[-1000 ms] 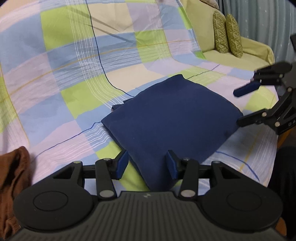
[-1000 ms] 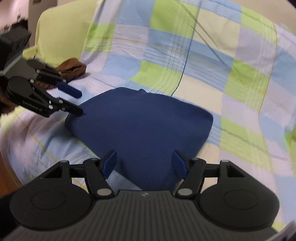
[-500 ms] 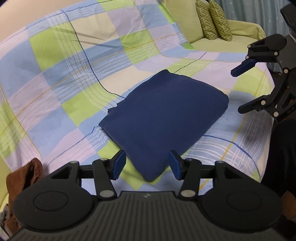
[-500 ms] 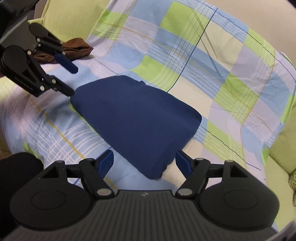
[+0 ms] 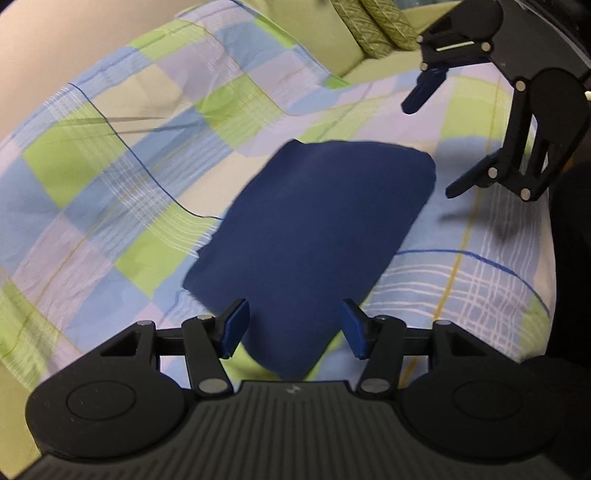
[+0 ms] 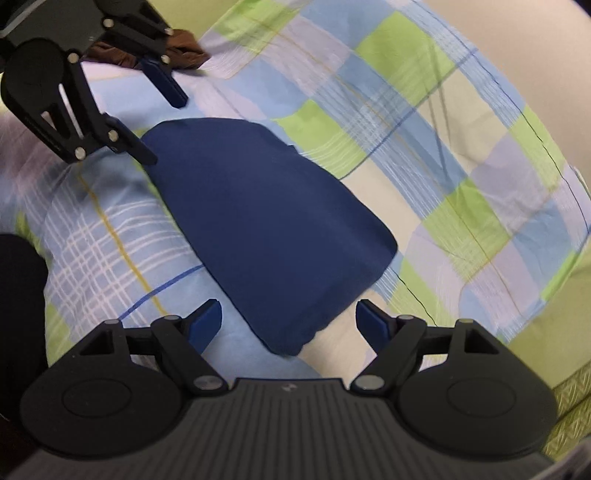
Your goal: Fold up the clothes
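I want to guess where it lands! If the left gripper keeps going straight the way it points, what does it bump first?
Most likely the folded dark blue cloth: its near corner lies between the left gripper's open fingers. Depth is unclear.

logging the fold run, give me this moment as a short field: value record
garment: folded navy blue cloth, lying flat
surface: checked green, blue and lilac sheet over a sofa
left gripper: open, jaws just opening, cloth corner between the pads, not pinched
right gripper: open, jaws just opening, the other near corner between the pads, not pinched
other: crumpled brown cloth at the far end; two green patterned cushions
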Motion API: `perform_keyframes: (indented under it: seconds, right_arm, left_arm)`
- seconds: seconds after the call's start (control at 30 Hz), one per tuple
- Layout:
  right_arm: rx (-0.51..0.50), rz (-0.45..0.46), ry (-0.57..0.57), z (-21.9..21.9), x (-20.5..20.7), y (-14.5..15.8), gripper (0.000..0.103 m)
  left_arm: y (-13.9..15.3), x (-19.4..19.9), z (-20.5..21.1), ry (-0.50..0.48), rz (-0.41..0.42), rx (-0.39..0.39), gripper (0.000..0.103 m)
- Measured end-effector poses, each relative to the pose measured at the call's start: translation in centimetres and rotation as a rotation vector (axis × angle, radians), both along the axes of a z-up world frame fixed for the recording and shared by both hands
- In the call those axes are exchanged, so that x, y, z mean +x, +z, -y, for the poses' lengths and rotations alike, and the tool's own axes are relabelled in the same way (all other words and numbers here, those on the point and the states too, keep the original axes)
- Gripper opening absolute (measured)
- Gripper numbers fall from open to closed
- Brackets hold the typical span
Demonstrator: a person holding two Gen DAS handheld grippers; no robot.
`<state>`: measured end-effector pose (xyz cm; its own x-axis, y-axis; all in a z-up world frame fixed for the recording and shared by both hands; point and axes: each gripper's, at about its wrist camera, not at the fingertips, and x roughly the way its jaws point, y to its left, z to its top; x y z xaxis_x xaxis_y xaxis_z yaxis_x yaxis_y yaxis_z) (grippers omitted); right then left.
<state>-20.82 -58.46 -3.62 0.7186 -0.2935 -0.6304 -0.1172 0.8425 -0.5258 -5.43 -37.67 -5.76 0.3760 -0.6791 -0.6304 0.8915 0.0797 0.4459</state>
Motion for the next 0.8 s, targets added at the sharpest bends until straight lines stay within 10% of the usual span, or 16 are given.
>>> perform_keyframes:
  seconds: [0.37,0.57,0.8]
  right_arm:
    - [0.209,0.046,-0.051,2.2,0.7,0.3,0.077]
    - [0.562,0.095,-0.164,6.7,-0.2,1.5,0.077]
    - [0.591,0.135,-0.141,8.1,3.9,2.7,0.077]
  left_arm:
    - [-0.2,1.0,-0.6,0.0,-0.026,-0.003,0.063]
    - [0.7,7.6,-4.7,0.218,-0.362,-0.161,0.062]
    - [0.4,14.9,-4.5,0.301,-0.739,-0.342,0.062]
